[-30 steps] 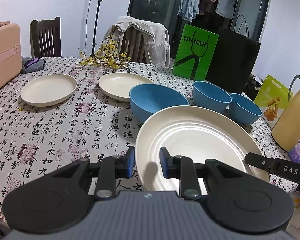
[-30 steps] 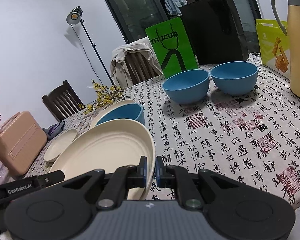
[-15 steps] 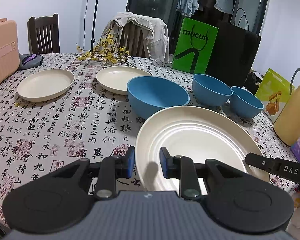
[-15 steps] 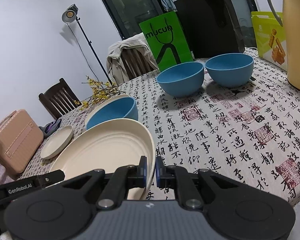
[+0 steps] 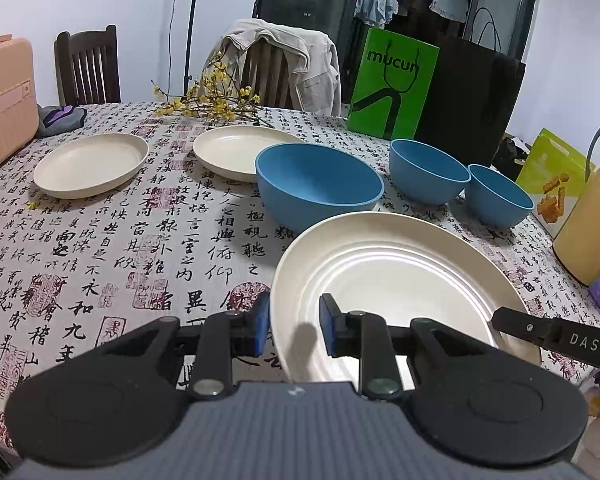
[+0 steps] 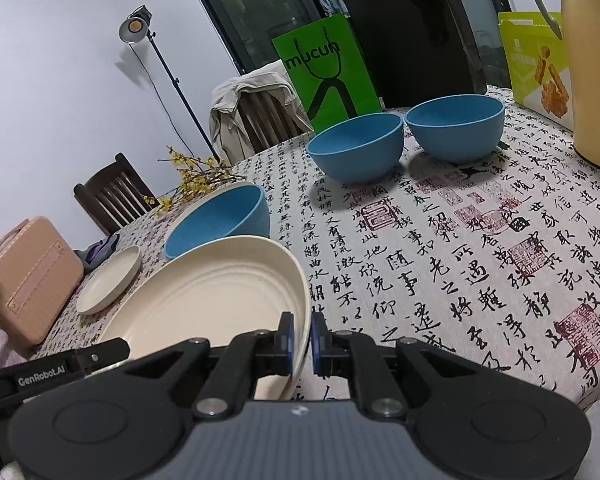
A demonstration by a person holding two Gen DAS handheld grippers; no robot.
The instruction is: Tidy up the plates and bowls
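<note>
the large cream plate (image 5: 396, 280) is held lifted at the near edge of the desk (image 5: 100, 240). the left gripper (image 5: 294, 324) straddles its left rim, one pad outside and one over the plate's inner face; whether the pads press i cannot tell. the right gripper (image 6: 301, 338) is clamped tight on the plate's right rim. just behind the plate sits a big blue bowl (image 5: 318, 184), with two smaller blue bowls (image 5: 428, 170) to its right and two small cream plates (image 5: 90, 164) farther left on the patterned cloth.
</note>
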